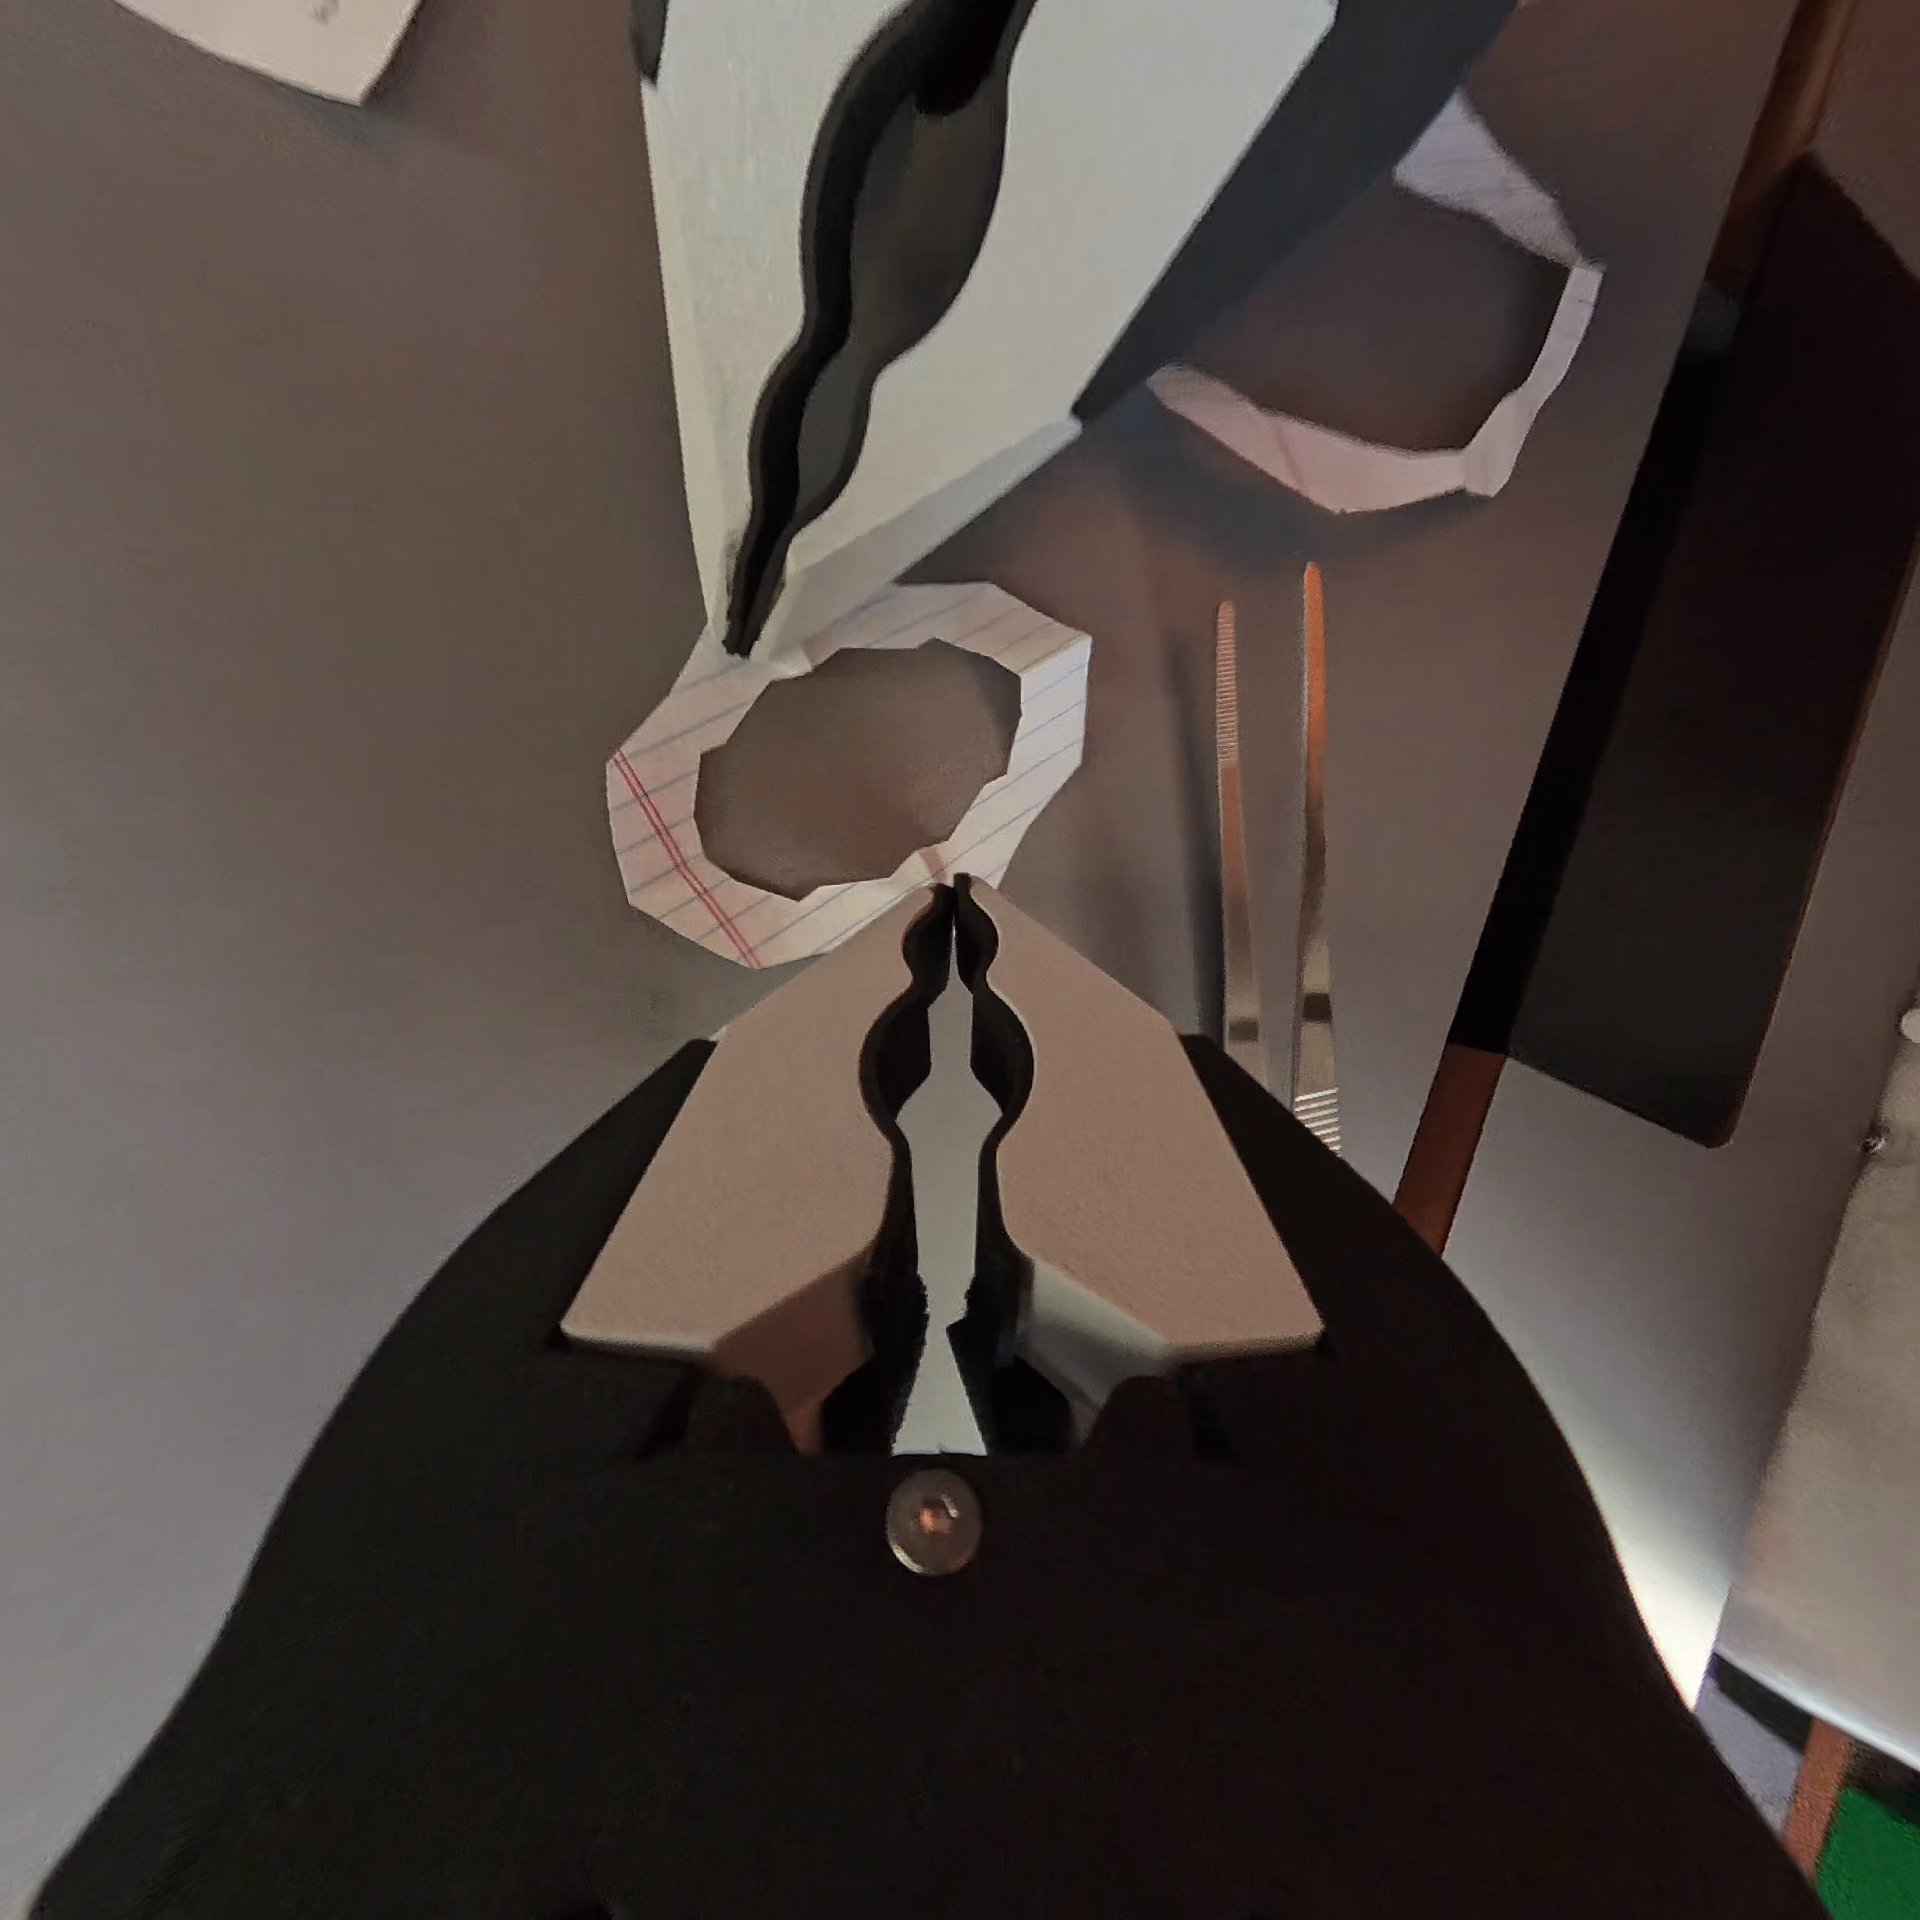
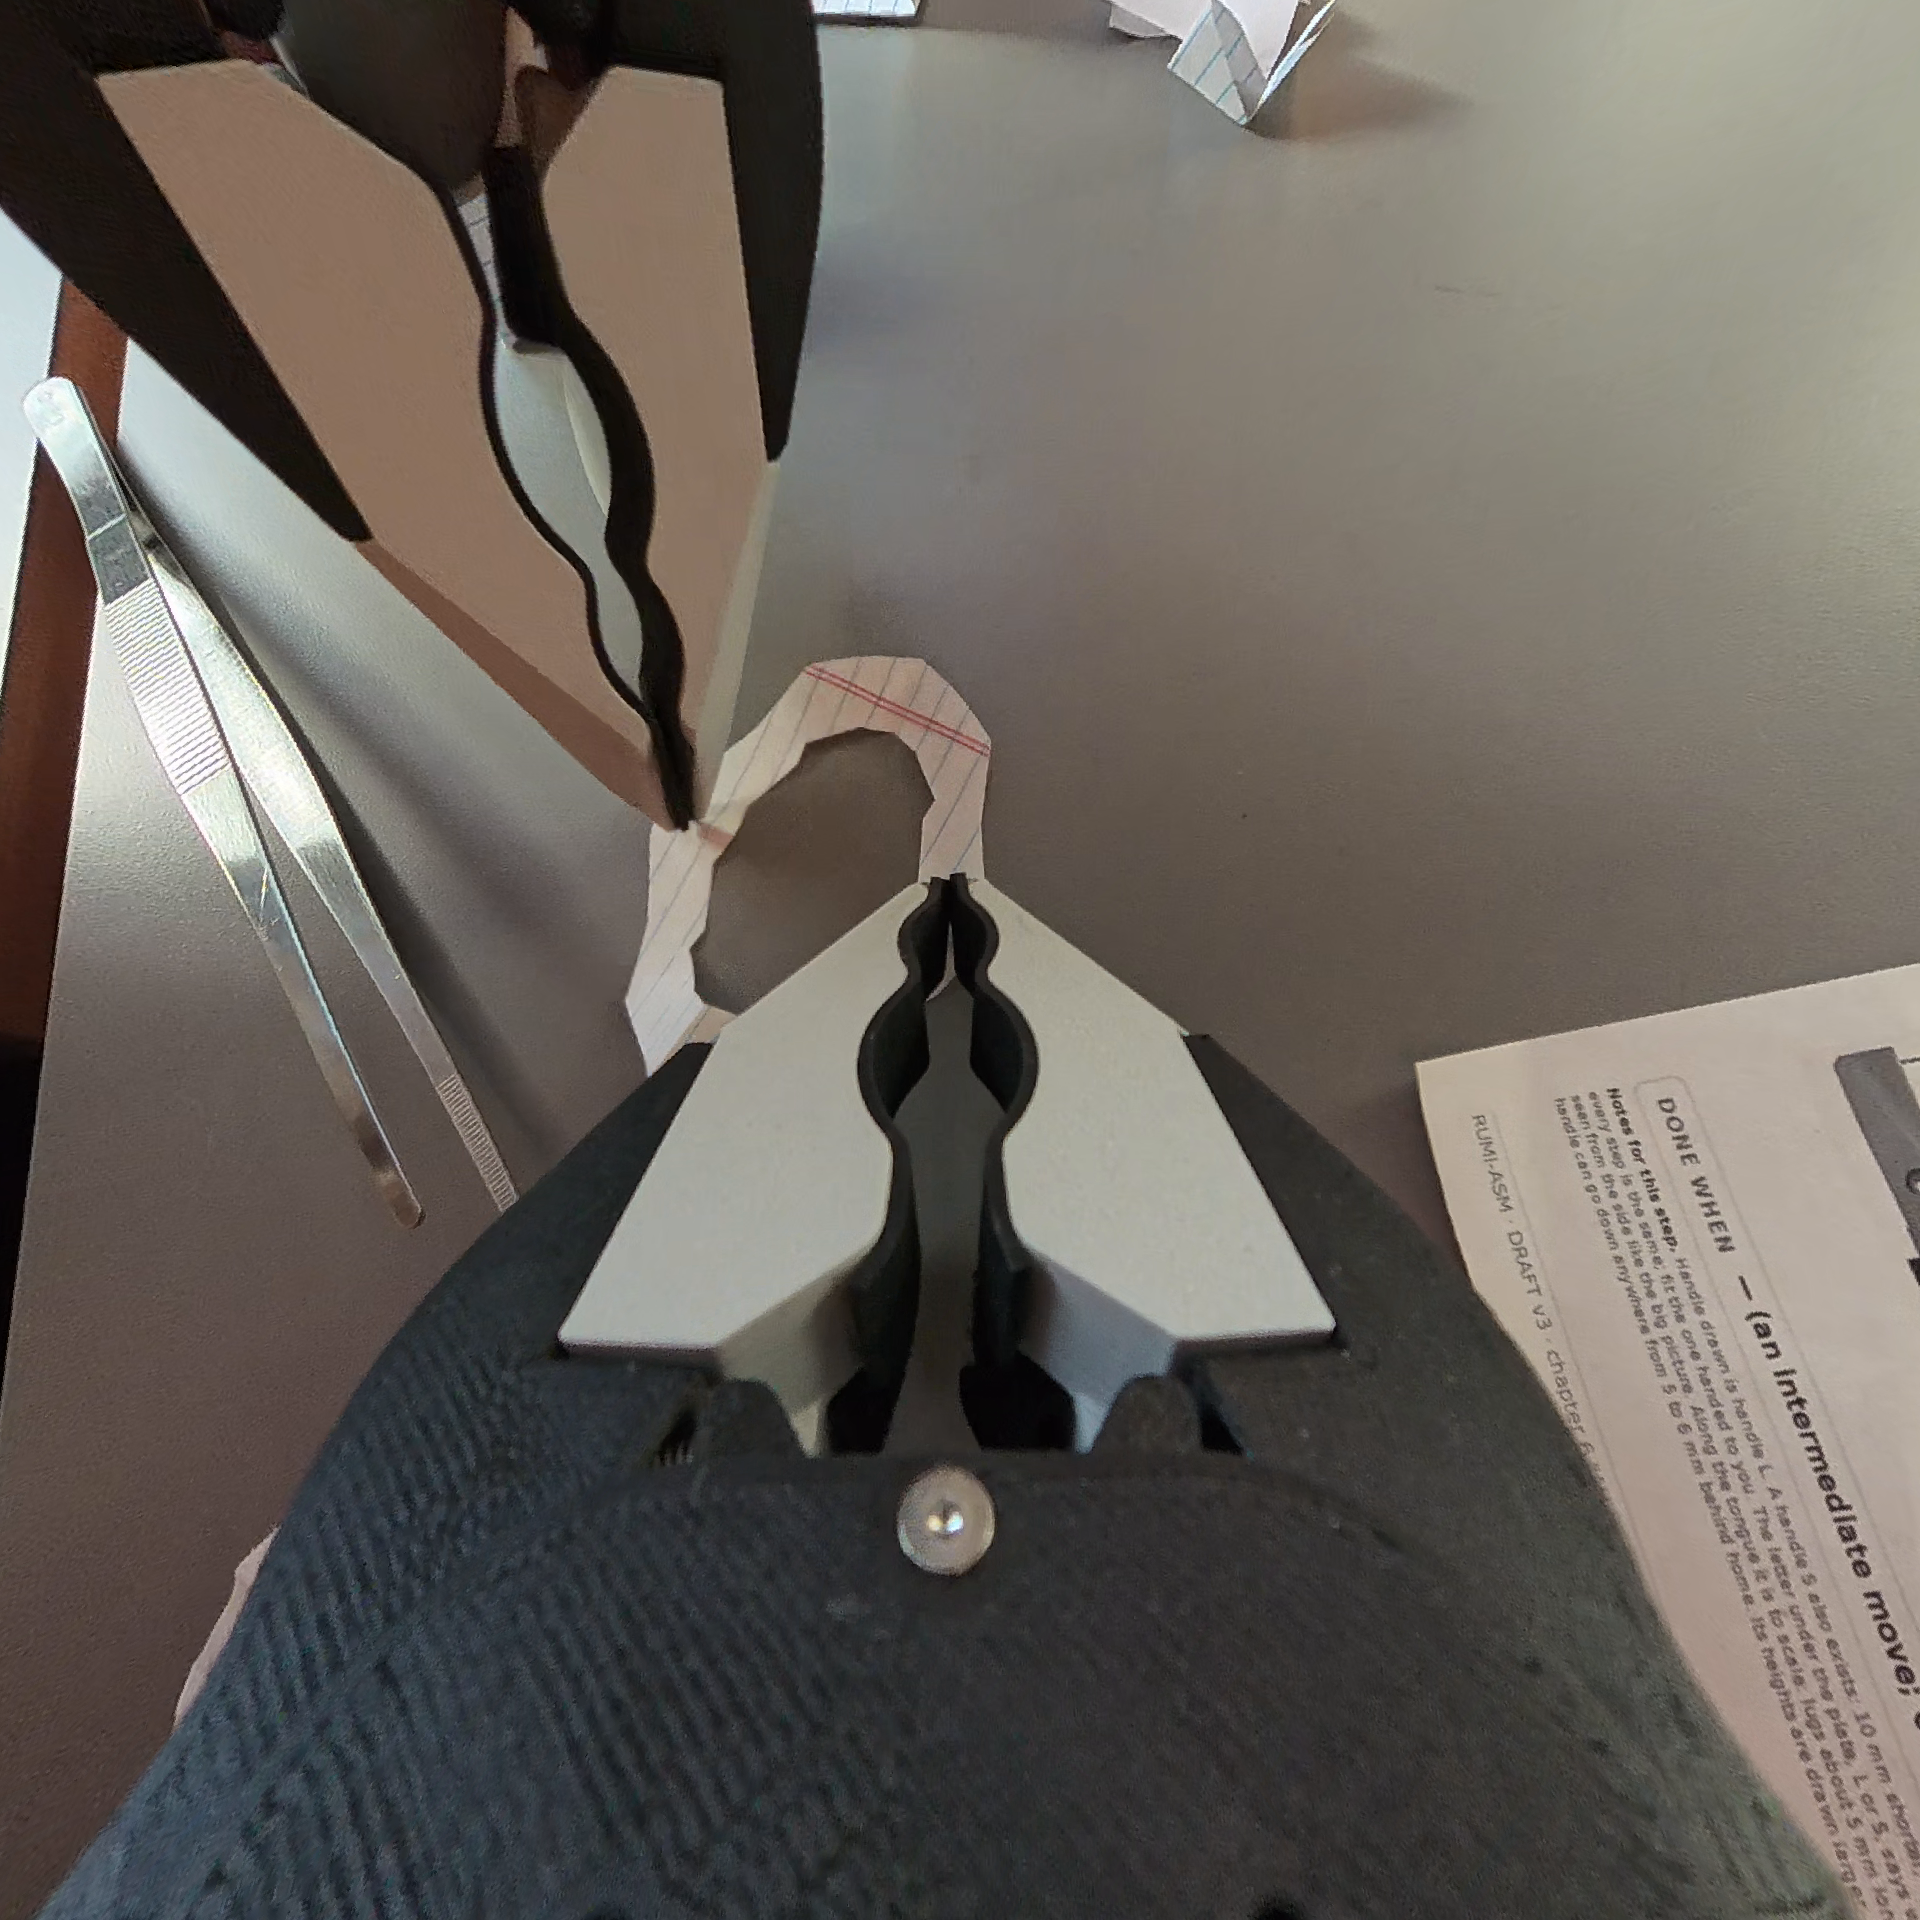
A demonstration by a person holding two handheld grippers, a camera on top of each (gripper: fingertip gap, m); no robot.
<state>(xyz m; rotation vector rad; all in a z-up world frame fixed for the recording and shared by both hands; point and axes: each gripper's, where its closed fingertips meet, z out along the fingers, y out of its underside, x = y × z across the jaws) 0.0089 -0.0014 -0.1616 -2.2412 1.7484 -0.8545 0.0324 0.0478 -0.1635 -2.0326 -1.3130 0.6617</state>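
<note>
I have both grippers pinched onto one ring of lined white paper (image 1: pixel 847 800) held over the grey tabletop (image 1: pixel 260 727): my left gripper (image 1: pixel 954 894) clamps its near edge, my right gripper (image 2: pixel 951 888) the opposite side. Steel tweezers (image 2: pixel 249 810) lie just beside it. To do this well I'd move both in step, since thin paper probably tears easily.

The left gripper (image 1: pixel 954 891) is pinched on the near edge of a lined paper ring (image 1: pixel 847 781) above the grey bench (image 1: pixel 260 727). The right gripper (image 1: pixel 750 636) nips the ring's far edge. Tweezers (image 1: pixel 1276 831) lie just right; a second paper ring (image 1: pixel 1496 436) lies beyond.
</note>
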